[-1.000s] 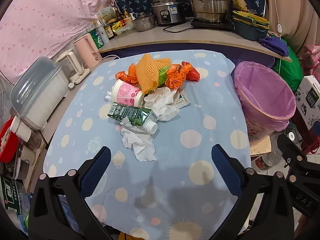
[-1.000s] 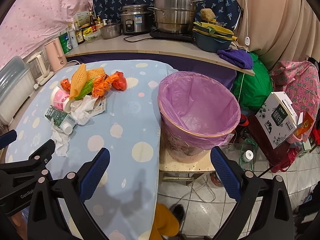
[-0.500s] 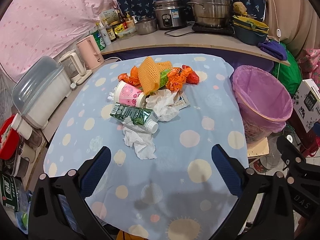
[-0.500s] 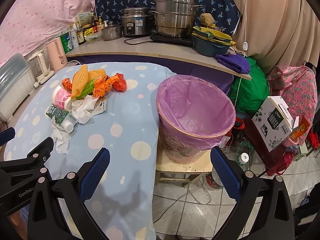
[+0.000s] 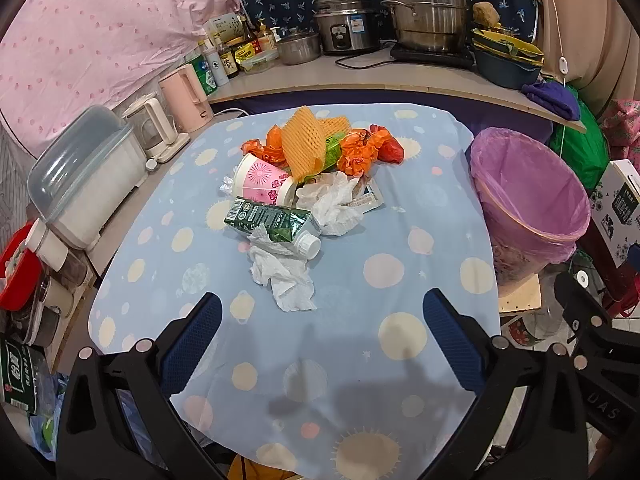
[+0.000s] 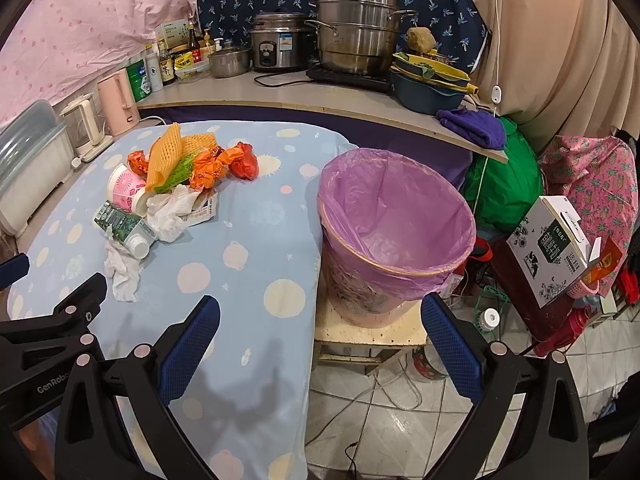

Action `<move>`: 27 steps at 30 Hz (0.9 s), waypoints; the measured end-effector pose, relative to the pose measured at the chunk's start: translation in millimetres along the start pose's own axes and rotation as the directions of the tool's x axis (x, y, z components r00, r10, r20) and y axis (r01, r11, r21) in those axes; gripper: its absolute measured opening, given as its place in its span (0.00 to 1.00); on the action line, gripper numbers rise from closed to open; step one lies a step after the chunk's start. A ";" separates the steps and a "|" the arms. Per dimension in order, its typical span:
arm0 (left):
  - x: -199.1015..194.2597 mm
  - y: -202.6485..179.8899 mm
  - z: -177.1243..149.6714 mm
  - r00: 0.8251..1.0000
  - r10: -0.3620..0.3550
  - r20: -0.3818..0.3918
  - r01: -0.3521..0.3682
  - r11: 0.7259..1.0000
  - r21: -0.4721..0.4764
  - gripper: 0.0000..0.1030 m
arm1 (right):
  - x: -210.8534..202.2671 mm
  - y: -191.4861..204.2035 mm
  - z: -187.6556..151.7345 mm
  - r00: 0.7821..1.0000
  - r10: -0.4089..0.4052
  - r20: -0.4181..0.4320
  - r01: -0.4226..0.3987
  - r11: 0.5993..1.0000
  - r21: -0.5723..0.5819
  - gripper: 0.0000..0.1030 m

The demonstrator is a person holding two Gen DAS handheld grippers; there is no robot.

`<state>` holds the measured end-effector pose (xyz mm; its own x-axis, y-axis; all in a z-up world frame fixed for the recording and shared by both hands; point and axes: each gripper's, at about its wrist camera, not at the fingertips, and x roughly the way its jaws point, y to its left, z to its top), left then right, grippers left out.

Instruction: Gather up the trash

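Blue-padded fingers (image 5: 192, 344) of the left gripper (image 5: 322, 344) stand spread wide apart with nothing between them, reaching forward low over the near part of the spotted blue tablecloth (image 5: 400, 240); the gripper points at the trash pile and is well short of it; nearest to it lies a crumpled white tissue (image 5: 284, 276), touching a green carton (image 5: 272, 222) with a white cap that lies on its side; behind the carton a pink paper cup (image 5: 262, 180) lies tipped over, beside a second wad of tissue (image 5: 334, 204); at the far end of the pile an orange foam net (image 5: 302, 146) leans over orange wrappers (image 5: 360, 148); the right gripper (image 6: 320, 342) is likewise held wide apart and empty, its left finger (image 6: 188, 344) over the table's near right edge and its right finger over the tiled floor; it faces the bin with the purple liner (image 6: 394, 216), which stands on a low wooden stool (image 6: 368, 330) just beside the table; the pile lies off to its left; the left gripper's black frame shows at the lower left of the right wrist view
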<state>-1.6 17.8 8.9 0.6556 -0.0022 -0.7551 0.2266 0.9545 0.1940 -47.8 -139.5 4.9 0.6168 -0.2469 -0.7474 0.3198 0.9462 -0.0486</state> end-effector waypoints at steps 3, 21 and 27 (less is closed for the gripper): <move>-0.9 -1.8 -0.6 1.000 0.000 0.002 0.000 1.000 -0.002 0.93 | -0.2 -1.4 -0.8 1.000 -0.001 -0.002 0.001 1.000 -0.002 0.94; -2.2 -7.3 3.8 1.000 0.002 0.012 -0.002 1.000 0.005 0.93 | 0.1 -8.8 1.0 1.000 -0.007 0.008 0.007 1.000 -0.004 0.94; 0.7 -6.0 7.4 1.000 0.005 0.008 -0.005 1.000 -0.002 0.93 | 3.1 -5.6 4.7 1.000 -0.005 0.008 0.005 1.000 -0.011 0.94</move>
<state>2.8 9.8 11.8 0.6625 0.0004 -0.7491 0.2220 0.9550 0.1968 -44.3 -146.5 6.0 0.6205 -0.2535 -0.7421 0.3152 0.9471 -0.0601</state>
